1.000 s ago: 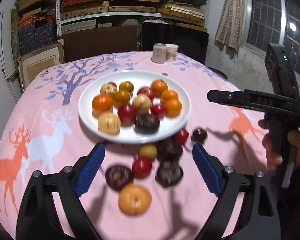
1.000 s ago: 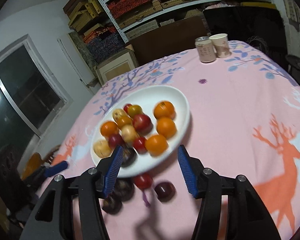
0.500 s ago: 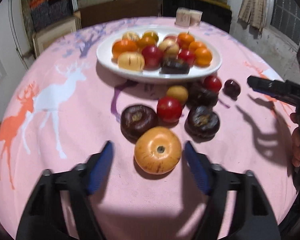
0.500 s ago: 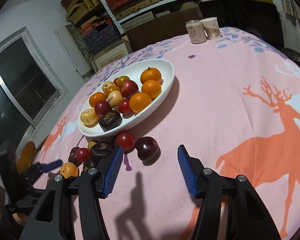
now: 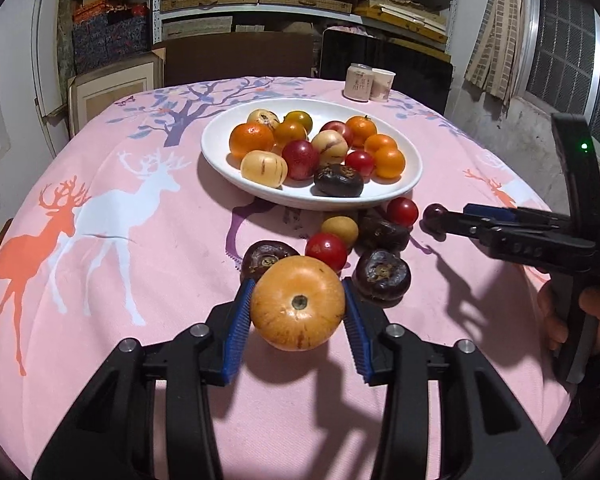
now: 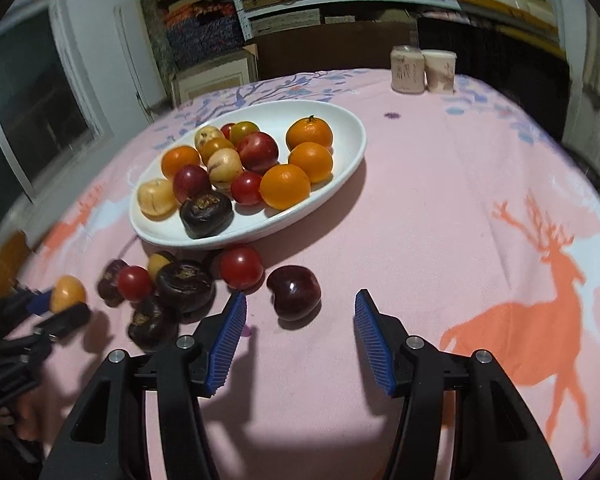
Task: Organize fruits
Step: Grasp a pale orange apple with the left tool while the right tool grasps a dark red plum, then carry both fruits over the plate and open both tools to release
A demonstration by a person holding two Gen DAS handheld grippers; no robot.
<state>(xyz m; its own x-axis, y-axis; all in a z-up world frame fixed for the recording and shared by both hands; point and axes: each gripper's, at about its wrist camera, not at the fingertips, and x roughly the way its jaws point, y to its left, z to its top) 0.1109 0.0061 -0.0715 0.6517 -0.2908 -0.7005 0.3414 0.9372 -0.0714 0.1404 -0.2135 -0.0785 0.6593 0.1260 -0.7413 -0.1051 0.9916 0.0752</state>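
Observation:
My left gripper [image 5: 298,308] is shut on a round orange-yellow fruit [image 5: 298,308] and holds it just above the pink cloth; it also shows in the right wrist view [image 6: 68,293]. A white oval plate [image 5: 220,156] holds several oranges, red plums, pale melons and one dark fruit. Several loose fruits lie in front of the plate: dark purple ones [image 5: 382,276], red ones [image 5: 326,249] and a small yellow one [image 5: 339,230]. My right gripper [image 6: 300,326] is open, with a dark red plum [image 6: 294,292] just ahead of its fingertips.
A can [image 6: 407,69] and a paper cup [image 6: 440,65] stand at the table's far edge. The round table has a pink deer-print cloth [image 6: 480,208]. Shelves, boxes and chairs stand behind it. The table edge curves away on both sides.
My left gripper dropped to the orange-yellow fruit, closed on it and lifted it slightly. My right gripper moved down and toward the dark red plum, staying open.

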